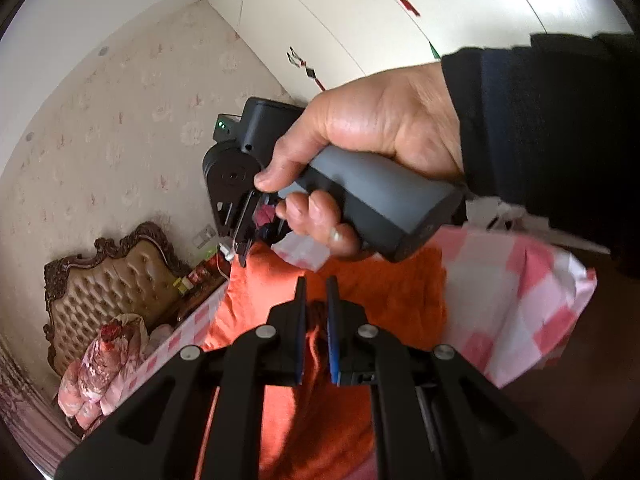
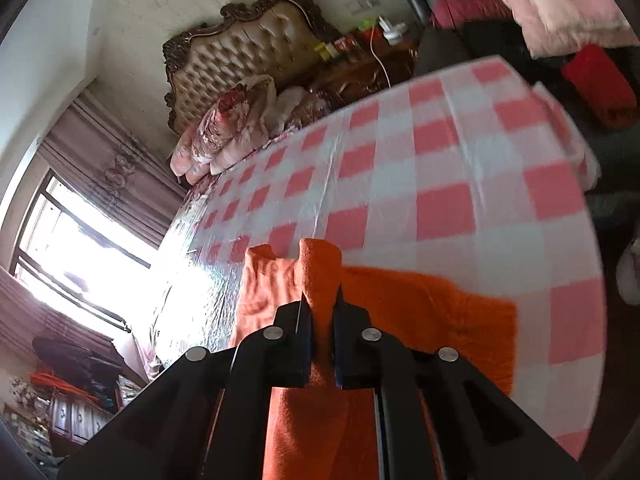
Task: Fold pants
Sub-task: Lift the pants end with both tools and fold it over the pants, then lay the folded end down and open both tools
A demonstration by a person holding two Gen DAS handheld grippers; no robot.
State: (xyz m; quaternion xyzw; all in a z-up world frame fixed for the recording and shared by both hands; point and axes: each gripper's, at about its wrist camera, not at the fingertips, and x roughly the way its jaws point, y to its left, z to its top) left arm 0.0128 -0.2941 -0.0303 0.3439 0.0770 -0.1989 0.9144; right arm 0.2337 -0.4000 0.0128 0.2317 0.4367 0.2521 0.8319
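Orange fleecy pants are pinched between the fingers of both the left gripper and right gripper, edge lifted off the pink-and-white checked bedsheet beyond, likely for folding over.

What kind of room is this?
Most likely a bedroom. There is a tufted headboard against the wall, folded floral quilts piled beside it, and a bed under a pink checked sheet where the orange pants lie.

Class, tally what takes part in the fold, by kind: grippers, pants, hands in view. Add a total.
Grippers: 2, left gripper and right gripper
Pants: 1
Hand: 1
Total: 4
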